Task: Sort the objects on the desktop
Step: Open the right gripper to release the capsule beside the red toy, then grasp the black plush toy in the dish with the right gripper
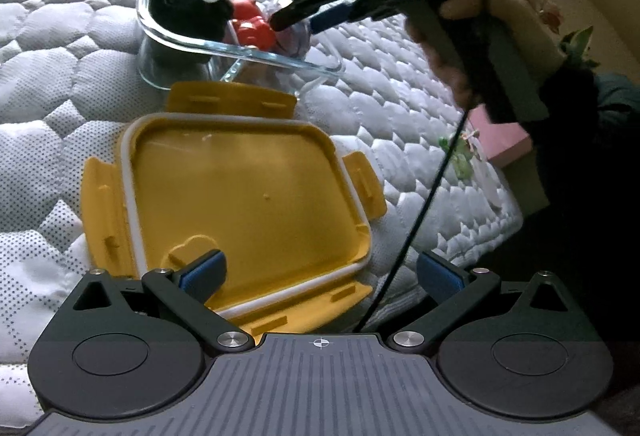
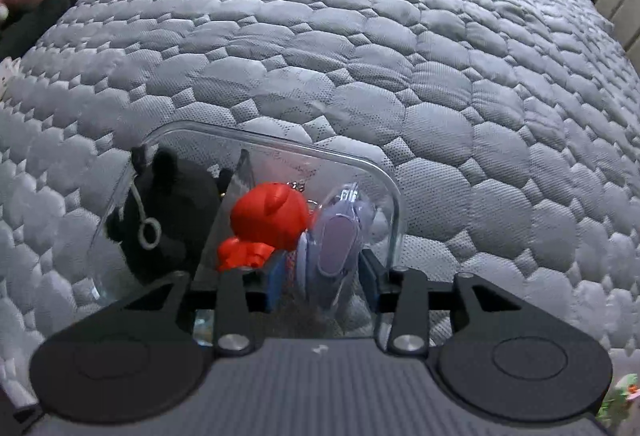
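The right tongs (image 2: 322, 274) are squeezing a purple toy (image 2: 336, 236) inside the glass box (image 2: 280, 141), next to a red toy (image 2: 268, 220) and a black plush (image 2: 172, 211), while the left tongs (image 1: 320, 270) are hanging wide apart over the yellow lid (image 1: 248, 191) on the quilted bed (image 2: 400, 55).

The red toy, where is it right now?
The red toy sits inside the glass container, between the black plush and a purple thing, on the quilted mattress.
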